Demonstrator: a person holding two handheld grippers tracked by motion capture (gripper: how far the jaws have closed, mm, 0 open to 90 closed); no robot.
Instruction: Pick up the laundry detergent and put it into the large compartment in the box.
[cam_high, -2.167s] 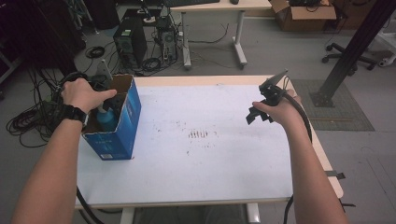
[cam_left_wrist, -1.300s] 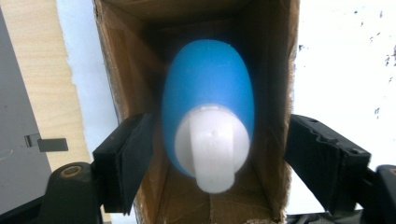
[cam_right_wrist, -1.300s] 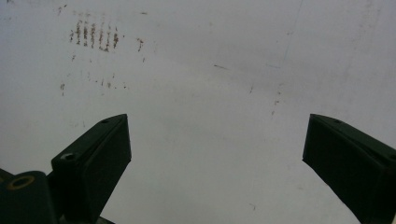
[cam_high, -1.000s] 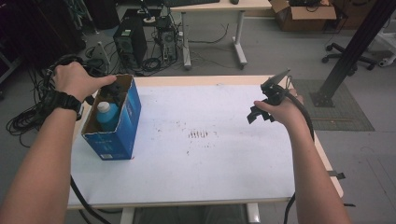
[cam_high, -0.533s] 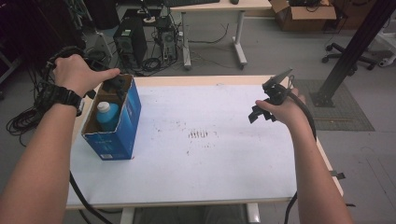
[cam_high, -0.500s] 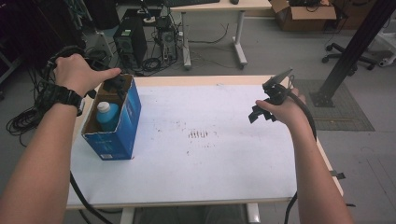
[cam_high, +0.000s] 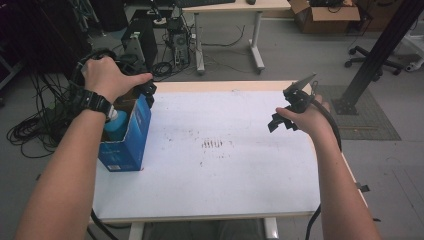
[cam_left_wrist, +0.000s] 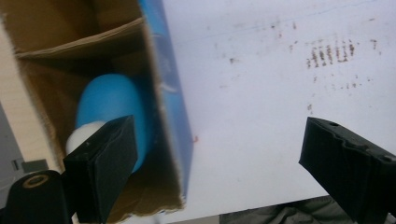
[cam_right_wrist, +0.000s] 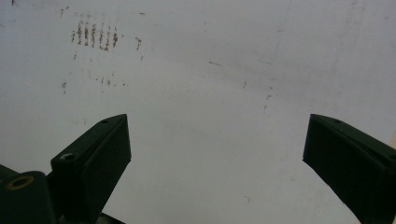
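A blue cardboard box (cam_high: 134, 140) stands open-topped on the left edge of the white table (cam_high: 225, 180). Inside it lies a blue bottle (cam_high: 116, 128) with a white cap. In the left gripper view the bottle (cam_left_wrist: 111, 107) shows just past the box's blue wall (cam_left_wrist: 169, 116). My left gripper (cam_high: 146, 90) hangs over the box's far end. Its jaws (cam_left_wrist: 215, 135) are open and have just been opening, with nothing between them. My right gripper (cam_high: 281, 123) hovers open over the table's right side, and bare tabletop shows between its jaws (cam_right_wrist: 217, 128).
A patch of brown marks (cam_high: 215, 145) sits mid-table. Cables (cam_high: 35, 130) lie on the floor to the left. Computer towers (cam_high: 145, 35) and another desk (cam_high: 230, 7) stand beyond the table, and a black post (cam_high: 375, 55) stands at the right.
My left hand has lifted out of the box and moved toward its far end, leaving the bottle inside. The right hand has stayed put.
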